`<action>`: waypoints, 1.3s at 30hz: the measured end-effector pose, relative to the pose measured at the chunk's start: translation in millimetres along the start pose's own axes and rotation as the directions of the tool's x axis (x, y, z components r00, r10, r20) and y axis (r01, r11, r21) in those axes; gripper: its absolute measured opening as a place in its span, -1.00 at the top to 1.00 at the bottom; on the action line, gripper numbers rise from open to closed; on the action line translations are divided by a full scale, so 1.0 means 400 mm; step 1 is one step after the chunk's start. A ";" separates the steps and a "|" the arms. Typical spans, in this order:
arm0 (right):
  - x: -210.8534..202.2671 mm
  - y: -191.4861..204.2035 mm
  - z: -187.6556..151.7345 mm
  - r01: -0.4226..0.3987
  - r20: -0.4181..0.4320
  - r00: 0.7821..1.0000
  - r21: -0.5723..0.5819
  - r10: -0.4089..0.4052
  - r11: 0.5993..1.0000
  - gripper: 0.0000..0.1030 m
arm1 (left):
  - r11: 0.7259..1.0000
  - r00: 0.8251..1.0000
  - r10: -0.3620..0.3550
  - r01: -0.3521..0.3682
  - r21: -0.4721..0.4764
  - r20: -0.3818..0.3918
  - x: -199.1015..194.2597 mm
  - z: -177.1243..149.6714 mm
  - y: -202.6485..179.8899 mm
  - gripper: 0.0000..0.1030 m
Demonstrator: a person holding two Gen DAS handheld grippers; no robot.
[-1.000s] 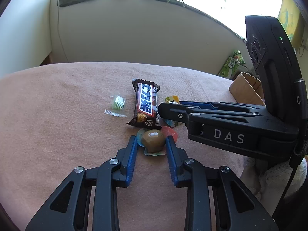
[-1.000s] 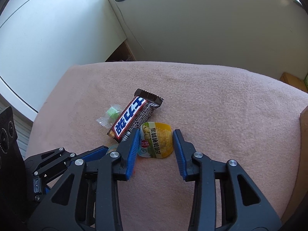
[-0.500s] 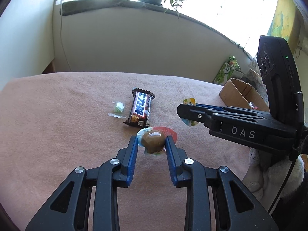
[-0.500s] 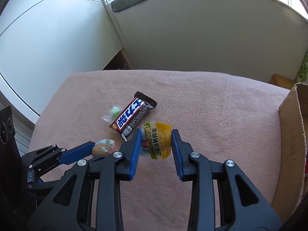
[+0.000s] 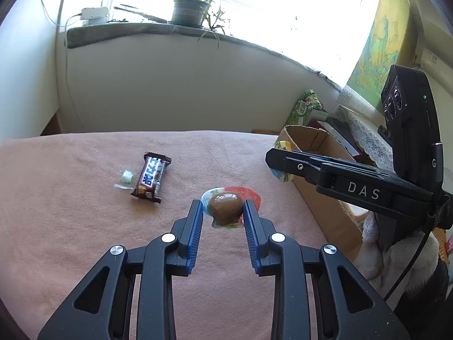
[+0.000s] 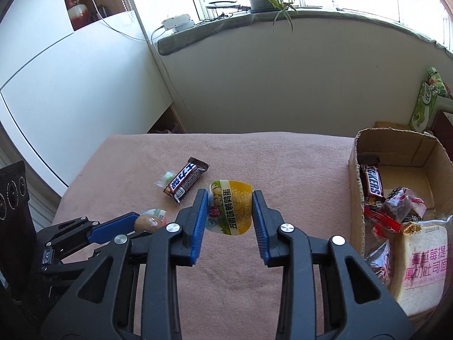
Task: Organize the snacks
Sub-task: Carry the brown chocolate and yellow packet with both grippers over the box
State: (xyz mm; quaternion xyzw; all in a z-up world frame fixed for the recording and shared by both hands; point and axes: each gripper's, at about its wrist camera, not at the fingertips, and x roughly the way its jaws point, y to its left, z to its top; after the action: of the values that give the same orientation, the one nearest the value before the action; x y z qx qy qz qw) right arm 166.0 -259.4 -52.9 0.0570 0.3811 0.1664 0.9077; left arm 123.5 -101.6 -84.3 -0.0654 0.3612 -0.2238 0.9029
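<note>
My left gripper (image 5: 223, 208) is shut on a brown egg snack pack (image 5: 225, 204) and holds it above the pink cloth. My right gripper (image 6: 230, 203) is shut on a yellow quail-egg pack (image 6: 230, 208), also lifted; that pack shows in the left wrist view (image 5: 283, 147) near the cardboard box (image 5: 311, 138). A brown chocolate bar (image 5: 151, 176) and a small green wrapped candy (image 5: 126, 178) lie on the cloth at the left. The box (image 6: 355, 170) at the right holds several snacks, including a Snickers bar (image 6: 373, 181).
The table is covered by a pink cloth (image 5: 70, 212). A bread bag (image 6: 419, 257) lies at the near end of the box. A green packet (image 5: 304, 107) stands behind the box. A windowsill with a potted plant (image 5: 192, 11) runs behind the table.
Both grippers have lifted their packs off the cloth and drawn back and to the right toward the box. The chocolate bar and candy stay in place.
</note>
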 end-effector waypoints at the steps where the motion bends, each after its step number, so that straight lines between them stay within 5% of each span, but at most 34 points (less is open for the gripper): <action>1: -0.016 -0.013 0.000 0.007 0.009 1.000 0.007 -0.007 1.000 0.37 | 1.000 1.000 -0.008 0.008 0.008 0.000 0.001 0.000 -0.016 0.46; 18: -0.222 -0.270 0.014 0.165 0.101 0.979 0.103 -0.175 0.981 0.37 | 0.984 0.992 -0.124 0.127 0.128 -0.028 0.055 0.024 -0.244 0.46; 39: -0.209 -0.446 0.051 0.252 0.067 0.963 0.140 -0.263 0.958 0.37 | 0.951 0.979 -0.178 0.197 0.238 -0.098 0.124 0.011 -0.426 0.46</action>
State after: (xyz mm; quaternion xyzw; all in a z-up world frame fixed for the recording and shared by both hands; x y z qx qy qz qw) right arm 172.1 -455.3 -23.5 0.0732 0.3565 0.0190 0.9312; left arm 97.4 -276.1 -64.2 0.0219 0.3563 -0.3540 0.8644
